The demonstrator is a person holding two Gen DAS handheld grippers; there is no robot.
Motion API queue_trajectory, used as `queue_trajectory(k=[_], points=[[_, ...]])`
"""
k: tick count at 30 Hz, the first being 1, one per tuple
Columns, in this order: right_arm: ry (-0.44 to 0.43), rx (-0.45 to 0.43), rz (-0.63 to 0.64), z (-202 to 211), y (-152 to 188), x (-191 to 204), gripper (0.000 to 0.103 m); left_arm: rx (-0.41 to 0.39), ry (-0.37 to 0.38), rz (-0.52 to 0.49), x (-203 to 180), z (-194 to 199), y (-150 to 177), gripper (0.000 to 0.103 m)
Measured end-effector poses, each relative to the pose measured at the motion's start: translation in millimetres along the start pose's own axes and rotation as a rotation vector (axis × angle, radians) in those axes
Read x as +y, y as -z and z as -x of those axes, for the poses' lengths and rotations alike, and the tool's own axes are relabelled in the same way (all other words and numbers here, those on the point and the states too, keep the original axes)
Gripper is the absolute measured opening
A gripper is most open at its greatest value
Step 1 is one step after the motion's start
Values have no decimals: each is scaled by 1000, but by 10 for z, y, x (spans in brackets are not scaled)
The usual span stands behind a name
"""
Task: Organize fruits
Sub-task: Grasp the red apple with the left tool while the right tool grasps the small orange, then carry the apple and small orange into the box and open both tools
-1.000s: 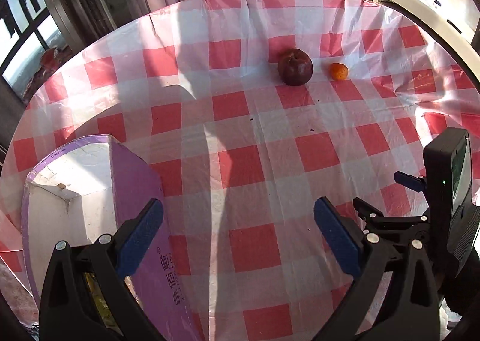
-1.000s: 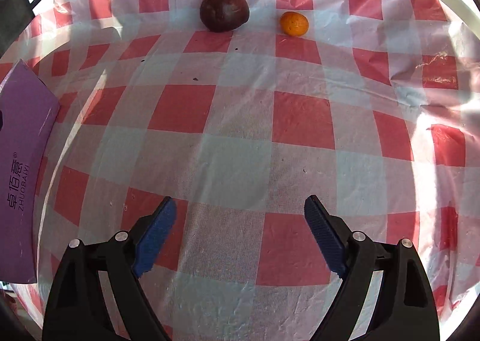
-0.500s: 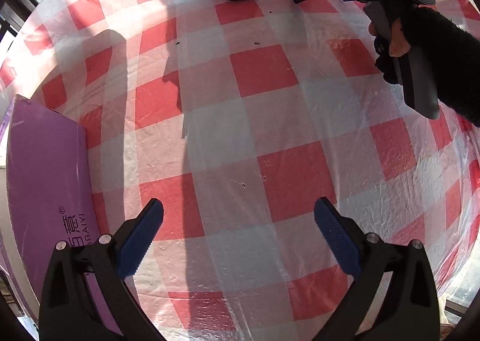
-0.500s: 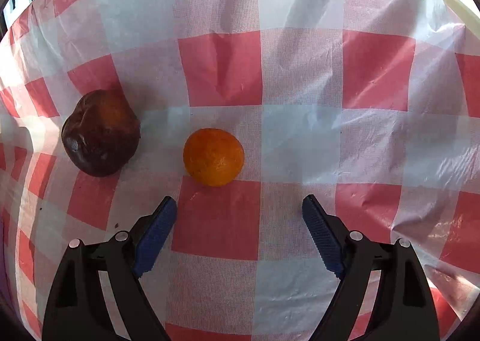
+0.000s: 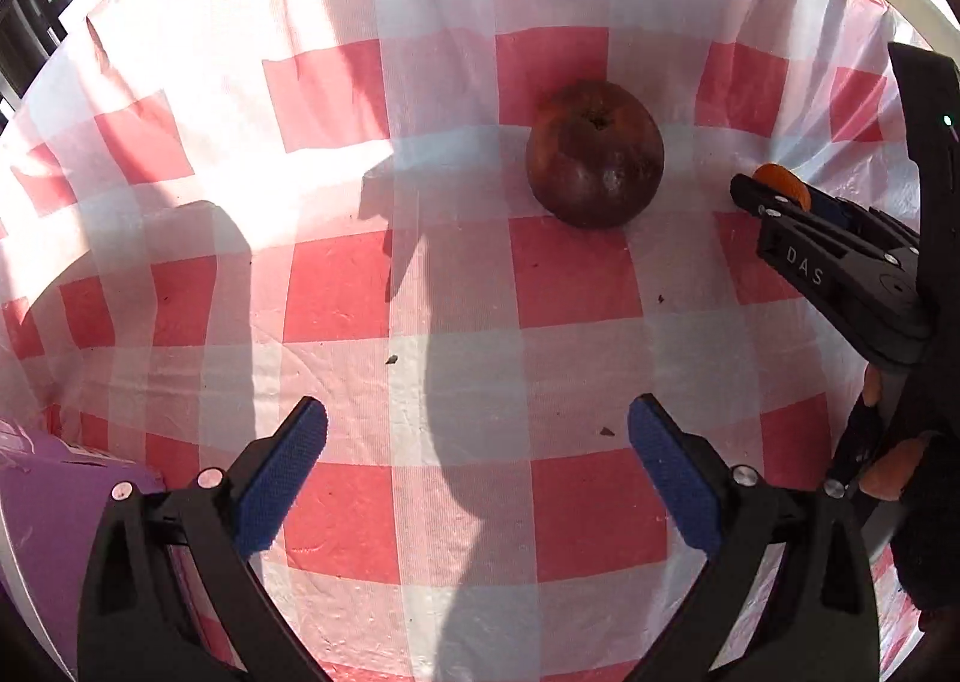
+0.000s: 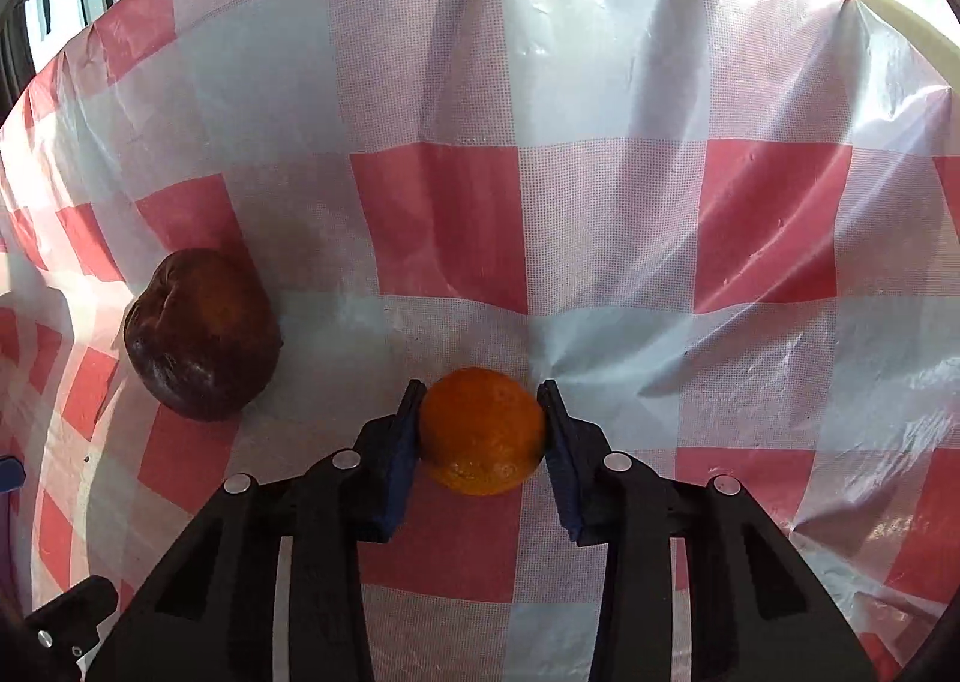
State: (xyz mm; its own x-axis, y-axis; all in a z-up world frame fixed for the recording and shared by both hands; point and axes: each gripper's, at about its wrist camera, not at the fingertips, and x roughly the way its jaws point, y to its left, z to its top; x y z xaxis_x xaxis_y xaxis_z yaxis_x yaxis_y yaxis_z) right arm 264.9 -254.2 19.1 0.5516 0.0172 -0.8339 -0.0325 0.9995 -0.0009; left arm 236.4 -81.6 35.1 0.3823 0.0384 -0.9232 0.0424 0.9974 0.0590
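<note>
Box: purple box [image 5: 42,508] sits at my far left, its corner just showing beside the left gripper – I take it as where the fruit goes, though I cannot see inside it.
Left gripper: left gripper [image 5: 477,478] has its fingers wide apart and holds nothing; it hangs over the cloth, short of the apple.
Apple: dark red apple [image 5: 594,154] rests on the bench ahead of those open fingers, stem end up, untouched. In the right wrist view the same apple [image 6: 201,334] lies to the left of the orange, near it but apart.
Orange: small orange [image 6: 480,430] is clamped between the blue pads of the right gripper [image 6: 480,433], whose fingers have just been closing onto it; it looks to be low on the cloth, not yet lifted.
How I would do it: pads meet the orange at its widest part, so I would lift straight up before swinging left, and keep clear of the apple so it does not roll.
Left hand's part: I would bring the open fingers down around the apple's middle – it is wide and round, so an off-centre pinch could squirt it away.
Surface: red and white checked plastic cloth [image 6: 600,82], wrinkled, glossy, with a few dark crumbs.
Room: strong sunlight with hard shadows; a window shows at the upper left edge.
</note>
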Motion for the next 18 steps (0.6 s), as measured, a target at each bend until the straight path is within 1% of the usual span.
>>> queue_trajectory(k=[4, 5, 8, 10, 11, 12, 13, 15, 16, 17, 18], points=[[10, 17, -97, 137, 179, -216, 37, -59, 50, 6, -155, -119, -439, 100], [11, 9, -106, 175, 234, -254, 37, -65, 51, -1, -204, -165, -530, 100], [19, 6, -86, 258, 341, -260, 37, -71, 59, -4, -303, -318, -759, 99], [18, 0, -69, 290, 389, -245, 38, -57, 76, -13, -355, -439, -860, 97], [20, -2, -57, 276, 386, -195, 38, -42, 80, -27, -385, -504, -885, 90], [22, -4, -51, 280, 387, -192, 38, -17, 85, -43, -413, -578, -891, 84], [21, -3, -51, 280, 384, -194, 38, -40, 73, -64, -443, -574, -877, 81], [25, -6, -46, 283, 387, -149, 38, -77, 83, -82, -458, -538, -823, 76], [29, -6, -40, 264, 364, -137, 38, -92, 91, -88, -482, -479, -774, 63], [33, -9, -35, 269, 369, -140, 38, -89, 91, -99, -488, -453, -749, 63], [34, -10, -35, 247, 356, -62, 38, -85, 100, -101, -478, -426, -714, 62]])
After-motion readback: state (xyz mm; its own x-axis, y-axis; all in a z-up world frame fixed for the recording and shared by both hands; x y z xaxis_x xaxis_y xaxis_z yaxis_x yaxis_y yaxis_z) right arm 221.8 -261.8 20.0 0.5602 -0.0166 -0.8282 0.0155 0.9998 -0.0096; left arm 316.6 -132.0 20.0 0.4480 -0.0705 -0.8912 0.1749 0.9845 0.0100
